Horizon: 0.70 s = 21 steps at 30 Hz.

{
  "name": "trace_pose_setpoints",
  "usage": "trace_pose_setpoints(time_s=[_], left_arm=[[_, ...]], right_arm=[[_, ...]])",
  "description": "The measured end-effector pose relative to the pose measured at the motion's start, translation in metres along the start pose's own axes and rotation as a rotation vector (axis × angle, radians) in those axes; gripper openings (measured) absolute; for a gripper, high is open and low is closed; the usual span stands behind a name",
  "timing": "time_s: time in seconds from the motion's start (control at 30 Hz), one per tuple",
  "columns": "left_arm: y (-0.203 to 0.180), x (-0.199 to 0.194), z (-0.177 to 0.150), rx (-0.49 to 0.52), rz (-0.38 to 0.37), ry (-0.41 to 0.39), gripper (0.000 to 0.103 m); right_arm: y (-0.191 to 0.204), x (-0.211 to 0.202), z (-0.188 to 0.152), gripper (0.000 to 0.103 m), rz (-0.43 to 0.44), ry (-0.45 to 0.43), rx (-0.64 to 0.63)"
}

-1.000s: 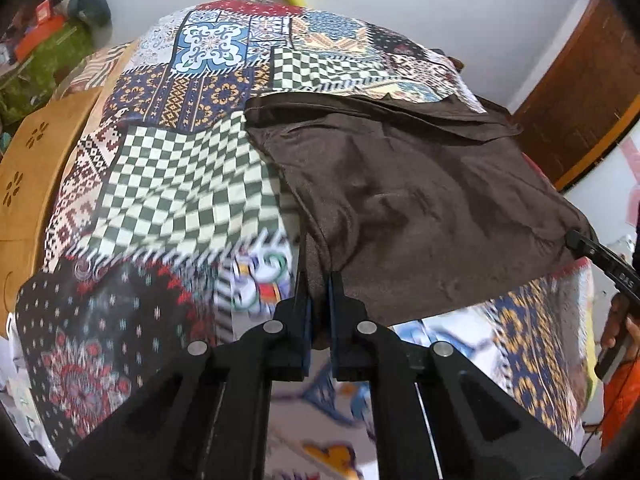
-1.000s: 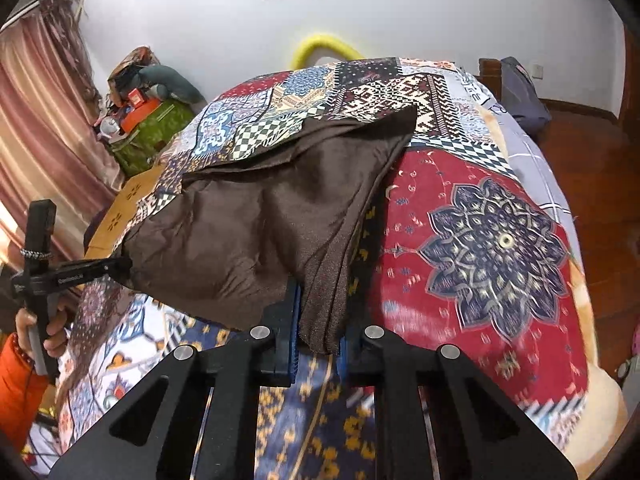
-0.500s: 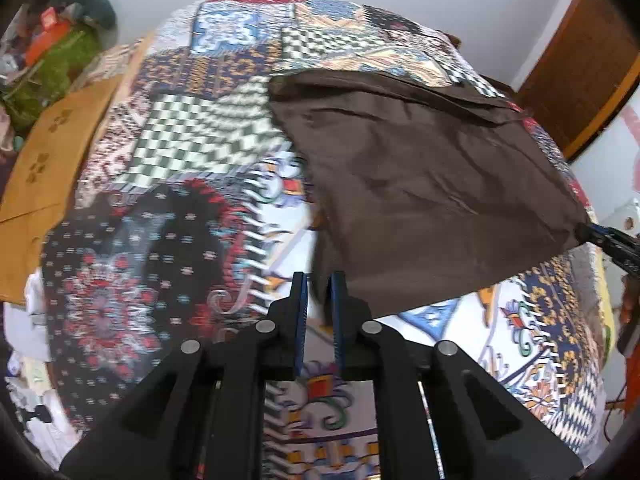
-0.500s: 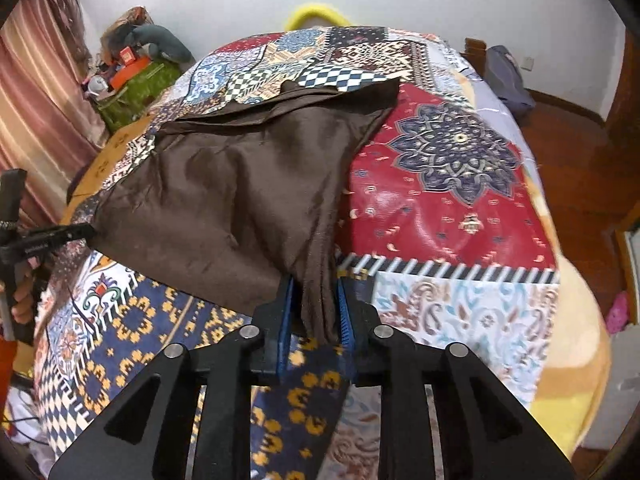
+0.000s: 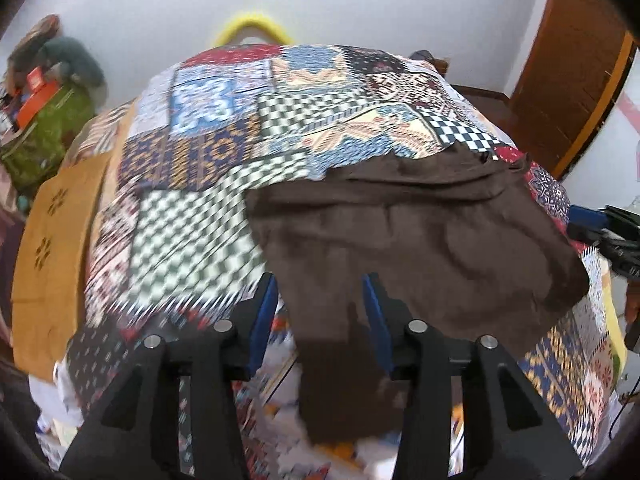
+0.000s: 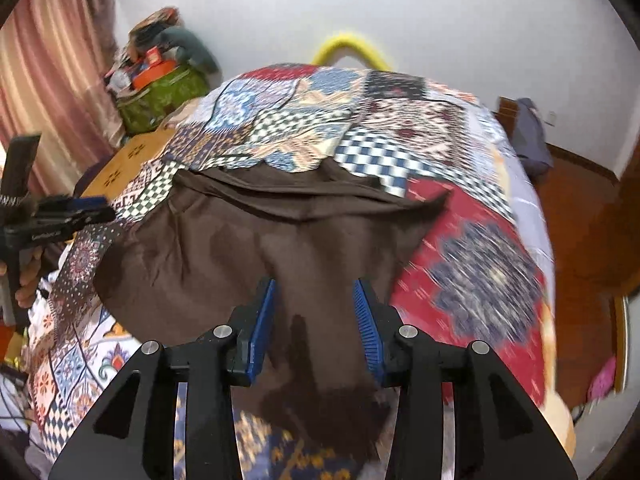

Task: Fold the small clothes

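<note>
Left wrist view: the left claw (image 5: 320, 308) has its blue pads spread wide, nothing pinched between them, and the near corner of the brown garment (image 5: 420, 248) just droops down through the gap. Right wrist view shows the same deal for the right claw (image 6: 314, 312), jaws wide apart with the other near corner hanging loose between them. Neither one is actually gripping any cloth.

Going outward, the garment lies spread across the patchwork bedspread (image 5: 192, 220) on the bed, with a flap or band doubled along its far edge. It's pretty blurry, so I can't say for sure if that's a hem or an earlier fold.

My read is that this is the let-go part of a fold, or a reset before the next grab. To do it well I'd pull both claws straight back and clear so the pads don't snag the corners and drag the layer out of line, then check the near edge sits square before regripping. This fabric looks thin and slippery, so it'll probably slide if nudged.

Count: one garment, two claws, one bedspread. Off to the side there's one green bag (image 6: 160, 96) with stuff piled on it, and one yellow curved thing (image 6: 350, 50) behind the bed
</note>
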<state>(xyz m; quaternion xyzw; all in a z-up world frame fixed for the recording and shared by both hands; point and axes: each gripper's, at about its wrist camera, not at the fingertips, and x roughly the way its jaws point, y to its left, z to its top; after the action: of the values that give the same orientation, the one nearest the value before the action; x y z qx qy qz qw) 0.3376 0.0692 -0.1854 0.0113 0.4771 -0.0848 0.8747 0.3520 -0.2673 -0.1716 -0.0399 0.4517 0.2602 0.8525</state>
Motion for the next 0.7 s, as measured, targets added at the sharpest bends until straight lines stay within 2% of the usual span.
trace_pose_setpoints(time_s=[0.23,0.37,0.47,0.57,0.63,0.7], left_arm=[[-0.015,0.072,0.033,0.028,-0.002,0.103,0.045],[-0.013,0.094,0.034,0.043,-0.015,0.136,0.045],[-0.013,0.094,0.035,0.081,-0.022,0.131,0.045],[-0.006,0.093,0.045,0.055,-0.033,0.121,0.045],[-0.001,0.094,0.054,0.034,-0.003,0.110,0.045],[0.005,0.099,0.063,0.025,0.033,0.106,0.045]], right_arm=[[0.002,0.065,0.024,0.036,0.021,0.151,-0.075],[0.003,0.081,0.039,0.036,-0.007,0.169,-0.148],[-0.003,0.089,0.058,0.036,-0.032,0.148,-0.157],[-0.016,0.093,0.077,0.036,-0.105,0.075,-0.117],[-0.023,0.088,0.084,0.036,-0.117,0.026,-0.070],[-0.027,0.081,0.088,0.036,-0.090,-0.005,-0.045]])
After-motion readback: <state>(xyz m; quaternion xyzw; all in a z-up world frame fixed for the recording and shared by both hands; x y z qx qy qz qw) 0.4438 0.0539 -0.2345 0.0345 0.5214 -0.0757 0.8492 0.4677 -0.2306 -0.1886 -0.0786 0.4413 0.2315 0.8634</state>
